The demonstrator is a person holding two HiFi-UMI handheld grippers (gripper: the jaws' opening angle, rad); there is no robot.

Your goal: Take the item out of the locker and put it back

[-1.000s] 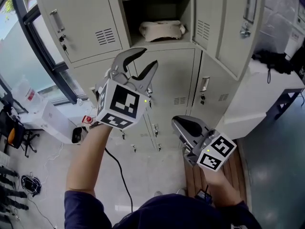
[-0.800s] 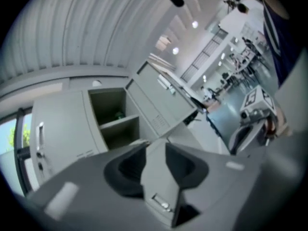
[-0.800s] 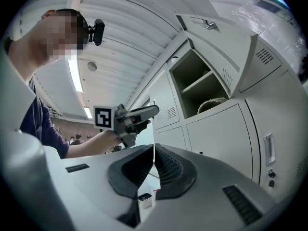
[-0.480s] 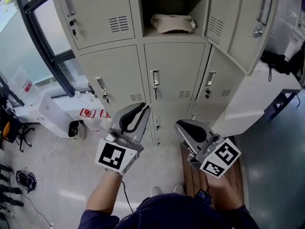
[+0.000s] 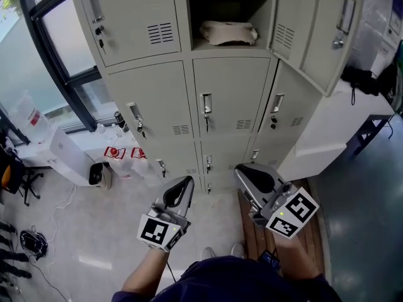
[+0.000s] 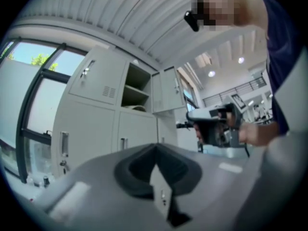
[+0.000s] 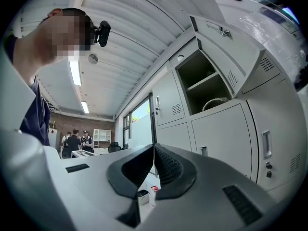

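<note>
item (image 5: 230,33) lies in the open locker (image 5: 230,87) | your left gripper (image 5: 187,182) and right gripper (image 5: 242,170) hang low, jaws together, empty | task looks either unstarted or finished

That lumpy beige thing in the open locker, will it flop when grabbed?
Probably floppy: the beige thing looks crumpled, like cloth. Likely light, being thin folds. It lies flat on the shelf, so it shouldn't roll.

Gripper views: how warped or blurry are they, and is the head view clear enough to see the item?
Left gripper view: strong fisheye, soft overall, lockers bowed. Right gripper view: same fisheye, sharper, bright ceiling lights. Head view: sharp, evenly lit; item plain in the open locker.
</note>
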